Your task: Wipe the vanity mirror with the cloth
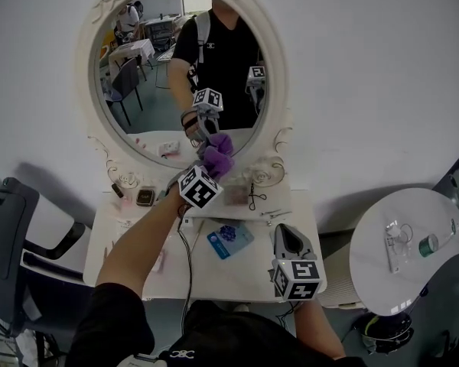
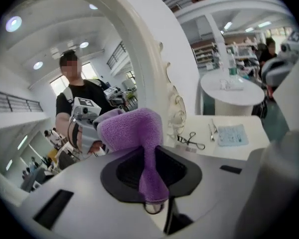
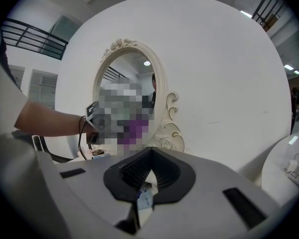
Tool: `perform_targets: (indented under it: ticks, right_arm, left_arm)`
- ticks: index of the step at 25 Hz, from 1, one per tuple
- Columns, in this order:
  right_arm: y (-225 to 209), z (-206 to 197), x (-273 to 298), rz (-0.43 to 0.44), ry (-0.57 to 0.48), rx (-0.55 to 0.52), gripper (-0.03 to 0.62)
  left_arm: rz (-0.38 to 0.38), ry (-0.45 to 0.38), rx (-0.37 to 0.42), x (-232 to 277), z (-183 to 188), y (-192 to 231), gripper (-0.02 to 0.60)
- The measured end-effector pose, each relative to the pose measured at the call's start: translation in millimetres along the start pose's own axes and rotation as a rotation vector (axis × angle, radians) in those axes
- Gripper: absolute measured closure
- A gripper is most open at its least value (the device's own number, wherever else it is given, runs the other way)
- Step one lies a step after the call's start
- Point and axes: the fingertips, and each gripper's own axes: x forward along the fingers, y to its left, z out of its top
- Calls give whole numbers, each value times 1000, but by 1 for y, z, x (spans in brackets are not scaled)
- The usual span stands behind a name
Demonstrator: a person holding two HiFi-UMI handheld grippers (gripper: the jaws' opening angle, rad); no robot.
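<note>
In the head view, the oval vanity mirror in its ornate white frame (image 1: 157, 75) stands at the back of the white table (image 1: 245, 270). The left gripper (image 1: 208, 173) reaches up to it, carrying a fluffy purple cloth (image 1: 216, 161) at the lower edge of the glass, where the cloth meets its own reflection. It looks pressed on, though contact cannot be confirmed. The right gripper (image 1: 284, 234) hangs low over the near side of the table, well apart from the mirror.

In the left gripper view, the left gripper (image 2: 150, 159) has its fingers clamped on a fold of the cloth (image 2: 132, 128), and the bunched end stands out ahead of them, just beside the frame (image 2: 154, 54).

In the right gripper view, the right gripper (image 3: 147, 176) has its fingers brought together with nothing between them. It points toward the mirror (image 3: 132, 81) from a distance.

By this showing, the cloth is picked up and brought to the glass, so wiping seems under way at the bottom. The glass shows no streaks or marks to say which parts are done. The middle and upper glass probably remain.
</note>
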Motion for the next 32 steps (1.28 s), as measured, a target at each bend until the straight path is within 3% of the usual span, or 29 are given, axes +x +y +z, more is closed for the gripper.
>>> perform_targets:
  ticks: [3, 7, 11, 15, 20, 26, 32]
  right_arm:
    - [6, 13, 8, 32, -40, 12, 586]
    - [21, 33, 22, 83, -78, 12, 586]
    - [44, 55, 37, 146, -117, -3, 586]
    - [58, 74, 44, 150, -189, -17, 586]
    - [68, 72, 48, 181, -196, -1, 586]
    - [70, 63, 58, 195, -139, -22, 586]
    - [71, 63, 59, 178, -138, -86, 586]
  left_arm:
    - [46, -109, -194, -33, 15, 2, 511]
    - [187, -205, -393, -83, 27, 10, 511]
    - [288, -265, -486, -124, 29, 8, 511]
    - [282, -282, -578, -146, 17, -18, 511]
    - [273, -298, -628, -164, 6, -49, 511]
    - [266, -312, -692, -158, 0, -48, 511]
    - [306, -308, -660, -156, -2, -46, 511]
